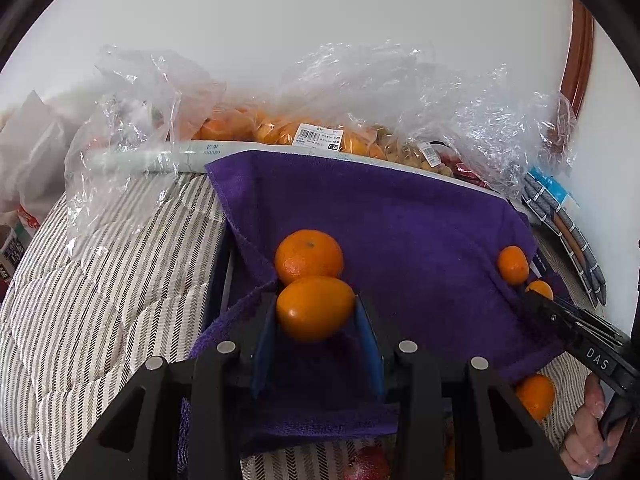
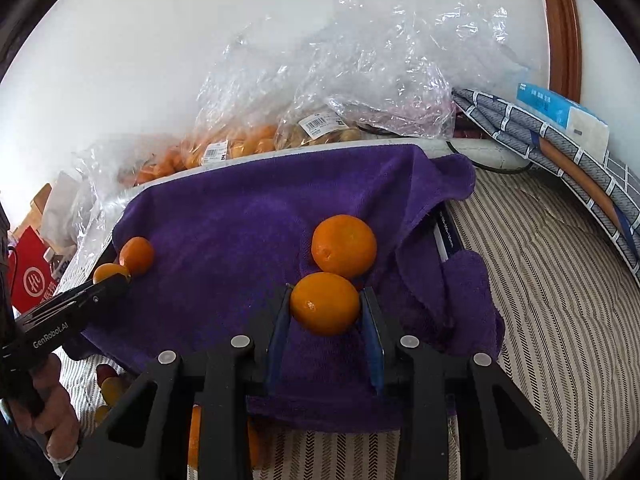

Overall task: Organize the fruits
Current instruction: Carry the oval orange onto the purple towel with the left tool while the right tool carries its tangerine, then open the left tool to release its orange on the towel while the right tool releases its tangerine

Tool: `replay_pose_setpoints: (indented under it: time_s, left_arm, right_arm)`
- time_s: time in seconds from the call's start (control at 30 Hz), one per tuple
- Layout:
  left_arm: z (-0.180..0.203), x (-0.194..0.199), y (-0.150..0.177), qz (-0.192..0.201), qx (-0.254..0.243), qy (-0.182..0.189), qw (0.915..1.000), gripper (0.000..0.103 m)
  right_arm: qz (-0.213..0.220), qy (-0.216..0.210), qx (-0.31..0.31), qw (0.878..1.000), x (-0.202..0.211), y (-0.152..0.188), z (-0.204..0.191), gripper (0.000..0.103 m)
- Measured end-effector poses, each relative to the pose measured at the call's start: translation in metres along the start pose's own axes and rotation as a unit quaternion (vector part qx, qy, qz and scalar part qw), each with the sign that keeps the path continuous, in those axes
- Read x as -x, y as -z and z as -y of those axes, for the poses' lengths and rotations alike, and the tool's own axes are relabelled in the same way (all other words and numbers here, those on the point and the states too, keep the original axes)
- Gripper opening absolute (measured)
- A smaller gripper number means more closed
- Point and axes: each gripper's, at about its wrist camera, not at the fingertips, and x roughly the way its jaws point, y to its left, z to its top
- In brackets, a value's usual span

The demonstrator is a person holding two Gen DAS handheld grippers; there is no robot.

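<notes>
Left wrist view: each claw grips one orange over a purple towel.
Left wrist view: the left claw (image 1: 316, 312) is clamped on a smooth round orange (image 1: 315, 308), touching a larger dimpled orange (image 1: 309, 257) on the purple terry towel (image 1: 400, 224); clear plastic bags of orange fruit (image 1: 280, 130) lie behind. Right wrist view: the right claw (image 2: 325, 306) is clamped on a glossy orange mandarin (image 2: 325, 303), just below a bigger pitted orange (image 2: 344, 246) on the towel. The left claw shows at far left beside a small orange (image 2: 137, 255); striped bedding (image 2: 552, 280) surrounds.
</notes>
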Motion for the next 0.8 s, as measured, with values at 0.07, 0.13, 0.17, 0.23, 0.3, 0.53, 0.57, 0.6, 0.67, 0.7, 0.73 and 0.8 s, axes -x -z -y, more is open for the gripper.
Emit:
replay_pose_setpoints:
  time_s: [0.07, 0.13, 0.17, 0.23, 0.3, 0.53, 0.57, 0.6, 0.67, 0.7, 0.73, 0.8]
  left_arm:
    - [0.001, -0.001, 0.0, 0.0, -0.002, -0.002, 1.0, 0.037]
    - [0.002, -0.001, 0.0, -0.001, -0.004, -0.003, 1.0, 0.037]
    - [0.002, -0.001, 0.0, -0.001, -0.005, -0.003, 1.0, 0.037]
    - [0.002, -0.002, 0.0, -0.002, -0.006, -0.003, 1.0, 0.037]
    - [0.003, -0.002, 0.0, -0.004, -0.007, -0.004, 1.0, 0.037]
    - [0.004, 0.002, 0.0, 0.005, -0.01, 0.004, 0.9999, 0.044]
    - [0.004, 0.003, 0.0, 0.007, -0.009, 0.008, 0.9999, 0.047]
    - [0.004, 0.005, 0.0, 0.01, -0.006, 0.013, 0.9998, 0.048]
    - [0.005, 0.008, 0.0, 0.017, -0.005, 0.017, 0.9997, 0.049]
    - [0.005, 0.01, 0.0, 0.02, -0.005, 0.017, 0.9996, 0.05]
    - [0.004, 0.011, 0.0, 0.024, -0.004, 0.018, 0.9996, 0.05]
    - [0.003, 0.015, -0.001, 0.031, 0.003, 0.017, 0.9994, 0.05]
  right_arm:
    - [0.004, 0.003, -0.001, 1.0, 0.002, 0.001, 0.0, 0.035]
    - [0.006, 0.008, 0.001, 1.0, 0.003, 0.001, 0.001, 0.035]
    - [0.008, 0.009, 0.001, 1.0, 0.004, 0.001, 0.0, 0.035]
    - [0.009, 0.007, 0.001, 1.0, 0.005, 0.001, 0.0, 0.035]
    - [0.008, 0.009, 0.003, 1.0, 0.004, 0.001, -0.001, 0.035]
    - [0.02, 0.012, 0.005, 1.0, 0.009, 0.001, -0.003, 0.049]
    - [0.027, 0.012, 0.005, 1.0, 0.012, 0.001, -0.004, 0.056]
    - [0.035, 0.013, 0.006, 0.999, 0.015, 0.001, -0.004, 0.06]
    - [0.045, 0.015, 0.007, 0.999, 0.018, 0.0, -0.004, 0.067]
    - [0.051, 0.018, 0.006, 0.999, 0.02, 0.0, -0.004, 0.067]
    - [0.055, 0.021, 0.005, 0.998, 0.021, 0.0, -0.005, 0.067]
    - [0.055, 0.015, 0.004, 0.998, 0.022, 0.001, -0.005, 0.067]
